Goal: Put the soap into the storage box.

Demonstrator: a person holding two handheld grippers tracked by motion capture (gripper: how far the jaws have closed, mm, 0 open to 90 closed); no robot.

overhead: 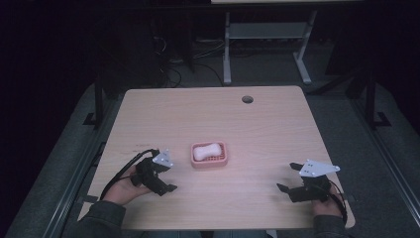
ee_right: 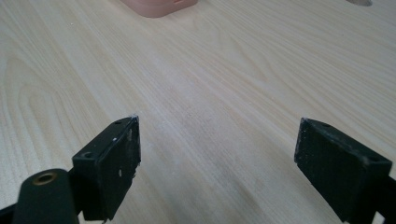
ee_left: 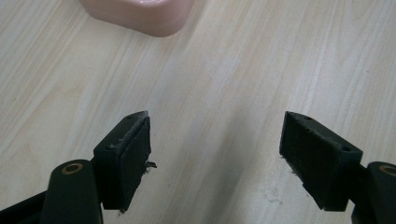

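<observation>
A pink soap dish (overhead: 223,159) sits near the middle of the wooden table (overhead: 208,119), with a pale bar of soap (overhead: 207,151) lying in it. My left gripper (overhead: 167,173) rests to the left of the dish, held by a hand, jaws wide apart with nothing between them. In the left gripper view the left gripper (ee_left: 215,154) hovers over bare wood and the dish's corner (ee_left: 140,16) peeks in at the top. My right gripper (overhead: 289,177) stands open at the table's front right. In the right gripper view the right gripper (ee_right: 217,161) is empty, with the dish's edge (ee_right: 159,7) at the top.
A round cable hole (overhead: 247,99) is cut in the table's far side. Beyond the table stands a white desk frame (overhead: 267,44) on a grey floor with cables. Dark metal rails (overhead: 74,178) run along both sides of the table.
</observation>
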